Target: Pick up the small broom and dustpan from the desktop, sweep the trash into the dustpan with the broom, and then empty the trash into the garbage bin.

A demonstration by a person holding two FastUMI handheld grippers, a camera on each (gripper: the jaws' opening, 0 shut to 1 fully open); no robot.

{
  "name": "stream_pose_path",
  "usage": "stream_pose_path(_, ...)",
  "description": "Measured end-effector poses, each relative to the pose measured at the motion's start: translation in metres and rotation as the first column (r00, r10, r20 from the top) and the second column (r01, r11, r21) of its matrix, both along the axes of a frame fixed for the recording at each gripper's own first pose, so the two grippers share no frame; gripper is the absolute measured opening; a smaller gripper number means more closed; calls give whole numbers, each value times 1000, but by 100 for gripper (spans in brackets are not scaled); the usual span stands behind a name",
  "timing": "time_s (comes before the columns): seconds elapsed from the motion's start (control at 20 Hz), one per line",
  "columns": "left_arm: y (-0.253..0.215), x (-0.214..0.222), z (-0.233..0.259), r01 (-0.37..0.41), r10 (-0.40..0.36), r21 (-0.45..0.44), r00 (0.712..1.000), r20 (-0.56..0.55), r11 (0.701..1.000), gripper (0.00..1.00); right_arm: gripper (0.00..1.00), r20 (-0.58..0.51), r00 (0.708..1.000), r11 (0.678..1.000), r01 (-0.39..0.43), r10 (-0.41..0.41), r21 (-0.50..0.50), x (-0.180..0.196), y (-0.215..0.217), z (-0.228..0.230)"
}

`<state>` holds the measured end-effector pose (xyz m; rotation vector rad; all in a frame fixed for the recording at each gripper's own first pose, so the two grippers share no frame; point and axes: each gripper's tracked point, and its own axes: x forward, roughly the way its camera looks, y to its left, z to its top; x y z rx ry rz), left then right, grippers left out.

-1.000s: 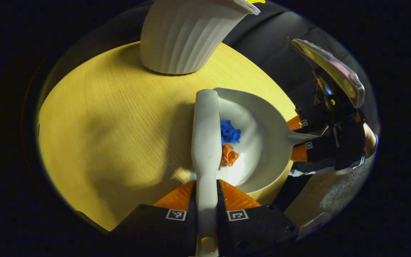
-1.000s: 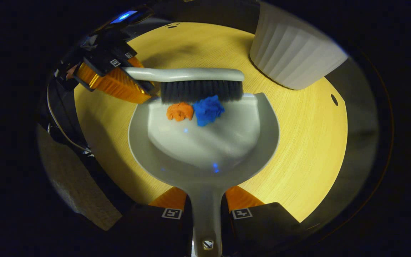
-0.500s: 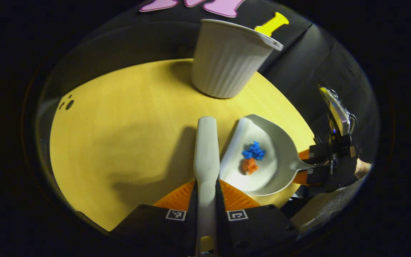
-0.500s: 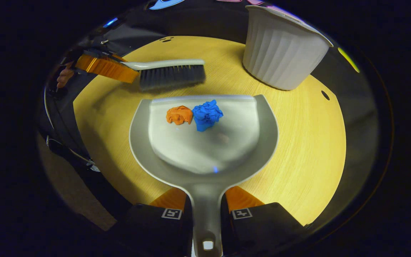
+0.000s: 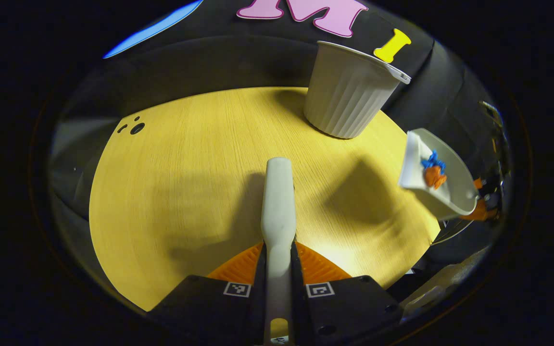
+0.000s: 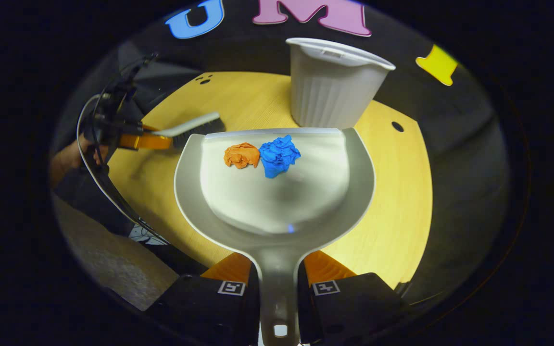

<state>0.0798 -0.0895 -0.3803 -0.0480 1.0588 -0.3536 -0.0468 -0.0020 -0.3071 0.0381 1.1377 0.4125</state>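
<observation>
My left gripper (image 5: 278, 259) is shut on the handle of the small grey broom (image 5: 278, 202), which points out over the wooden table. In the right gripper view the broom (image 6: 195, 127) hangs at the left, bristles down, above the tabletop. My right gripper (image 6: 279, 274) is shut on the handle of the grey dustpan (image 6: 277, 211), held level above the table. An orange paper wad (image 6: 241, 155) and a blue paper wad (image 6: 279, 154) lie near the pan's front lip. In the left gripper view the dustpan (image 5: 450, 192) hangs lifted at the right. The white ribbed bin (image 6: 331, 84) stands just beyond the pan.
The round wooden table (image 5: 185, 168) carries the bin (image 5: 349, 93) at its far edge. Small dark holes (image 5: 136, 128) mark the tabletop at the far left. A person's hand (image 6: 68, 161) and cables show at the left of the right gripper view.
The dustpan has risen off the table with both wads still in it. The broom has drawn back and away from the pan. The bin now sits straight ahead of the pan.
</observation>
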Motion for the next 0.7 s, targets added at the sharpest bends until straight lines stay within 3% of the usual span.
stream_pose_path(0.25,1,-6,6,-13,13,-17,1000,26,1000,27,36,64,994,996,86,-87,20,55,-41,77)
stream_pose_path(0.5,5,-19,11,-54,55,-38,998,12,998,27,36,98,983,986,161,-158,-29,133,-86,110)
stream_pose_path(0.7,11,-29,16,-73,74,-52,997,16,996,27,36,119,981,968,171,-151,-182,195,-127,111)
